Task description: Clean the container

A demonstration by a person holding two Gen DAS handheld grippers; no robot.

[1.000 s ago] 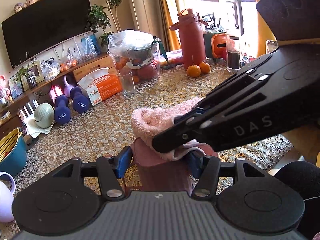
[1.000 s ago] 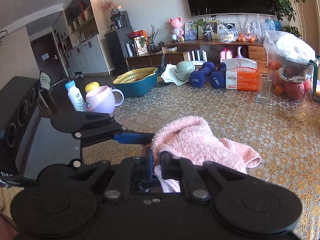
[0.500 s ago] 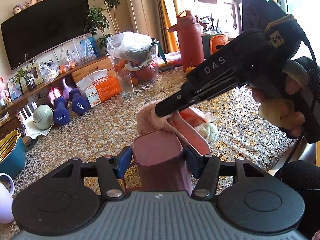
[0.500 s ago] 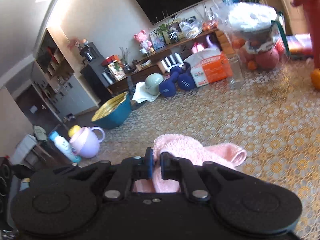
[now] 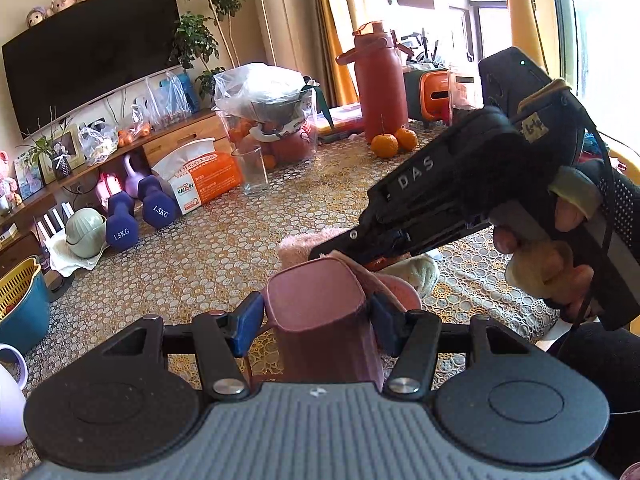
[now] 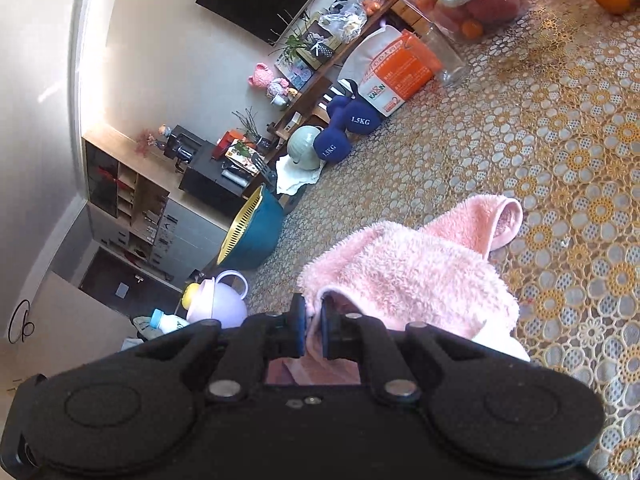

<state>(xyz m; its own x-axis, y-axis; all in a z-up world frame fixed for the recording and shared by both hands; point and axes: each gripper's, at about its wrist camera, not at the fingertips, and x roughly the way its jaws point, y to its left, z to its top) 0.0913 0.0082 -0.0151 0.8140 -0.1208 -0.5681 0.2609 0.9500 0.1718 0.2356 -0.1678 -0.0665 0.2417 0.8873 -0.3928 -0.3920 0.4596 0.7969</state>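
My left gripper [image 5: 310,314] is shut on a dusky pink, squarish container [image 5: 320,312], its blue pads pressed to both side walls, above the table. From the right comes my right gripper [image 5: 320,254], held by a gloved hand and rolled to one side, pressing a fluffy pink cloth [image 5: 400,276] against the container's far rim. In the right wrist view, that gripper [image 6: 312,330] is shut on a fold of the pink cloth [image 6: 412,276], which drapes ahead of the fingers and hides most of the container.
A gold lace tablecloth [image 5: 224,256] covers the table. On it stand blue dumbbells [image 5: 136,216], an orange tissue box [image 5: 200,184], a drinking glass [image 5: 250,170], a bagged fruit jar [image 5: 272,124], a red flask [image 5: 378,92] and two oranges [image 5: 394,142]. A blue basket [image 5: 20,304] is at the left.
The right gripper has rolled and swung from across the container's front to its far right side, lower down, dragging the cloth off the top. The left gripper and container stayed put.
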